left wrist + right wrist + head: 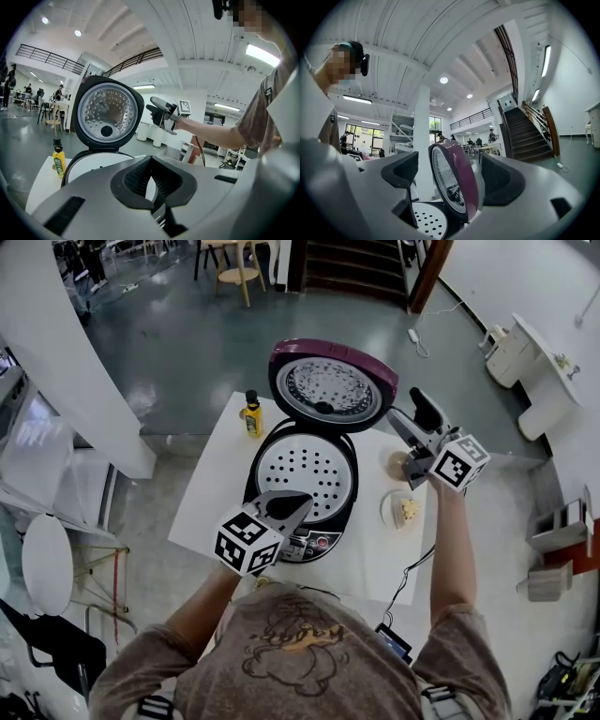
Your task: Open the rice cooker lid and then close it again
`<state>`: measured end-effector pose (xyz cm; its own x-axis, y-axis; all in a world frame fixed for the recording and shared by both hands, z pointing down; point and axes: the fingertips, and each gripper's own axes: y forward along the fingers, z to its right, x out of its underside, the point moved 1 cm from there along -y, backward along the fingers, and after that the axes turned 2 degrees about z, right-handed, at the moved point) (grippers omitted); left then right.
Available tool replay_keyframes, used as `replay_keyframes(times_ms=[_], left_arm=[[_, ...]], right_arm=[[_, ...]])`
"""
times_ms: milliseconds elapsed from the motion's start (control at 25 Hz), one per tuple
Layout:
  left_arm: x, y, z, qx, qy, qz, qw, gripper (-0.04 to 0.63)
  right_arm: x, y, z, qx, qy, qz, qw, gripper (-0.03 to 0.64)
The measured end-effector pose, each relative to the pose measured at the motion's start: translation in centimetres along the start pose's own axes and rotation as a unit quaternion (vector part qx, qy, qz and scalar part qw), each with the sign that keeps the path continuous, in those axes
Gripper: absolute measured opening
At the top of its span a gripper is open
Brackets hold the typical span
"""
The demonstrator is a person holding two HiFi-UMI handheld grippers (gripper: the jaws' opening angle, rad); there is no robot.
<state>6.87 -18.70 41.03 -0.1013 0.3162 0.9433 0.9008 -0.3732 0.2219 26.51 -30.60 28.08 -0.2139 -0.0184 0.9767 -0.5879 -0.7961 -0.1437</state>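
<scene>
The rice cooker (302, 521) stands on a white table (211, 502) with its purple lid (333, 385) raised upright, its metal inner plate facing me. The perforated white tray inside is exposed. My right gripper (405, 409) is open just right of the lid's rim; in the right gripper view the lid's edge (461, 183) shows between the wide-apart pads, which do not touch it. My left gripper (298, 505) hovers over the cooker's front, near the control panel, its jaws drawn together with nothing in them. The left gripper view shows the open lid (107, 112) and the right gripper (160, 111).
A yellow bottle (252, 414) stands on the table left of the lid. Two small dishes (405, 510) with food sit right of the cooker, under my right arm. A cable hangs off the table's near edge. Grey floor surrounds the table; stairs rise beyond.
</scene>
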Motion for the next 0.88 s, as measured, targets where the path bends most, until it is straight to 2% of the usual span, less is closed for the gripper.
replay_keyframes(times_ms=[640, 880], left_arm=[[0.3, -1.0, -0.4, -0.015, -0.007, 0.002, 0.9999, 0.021], [0.5, -1.1, -0.6, -0.016, -0.012, 0.002, 0.9998, 0.021]], right_arm=[[0.9, 4.0, -0.8, -0.034, -0.024, -0.042, 0.998, 0.417], [1.0, 4.0, -0.9, -0.032, -0.030, -0.046, 0.998, 0.407]])
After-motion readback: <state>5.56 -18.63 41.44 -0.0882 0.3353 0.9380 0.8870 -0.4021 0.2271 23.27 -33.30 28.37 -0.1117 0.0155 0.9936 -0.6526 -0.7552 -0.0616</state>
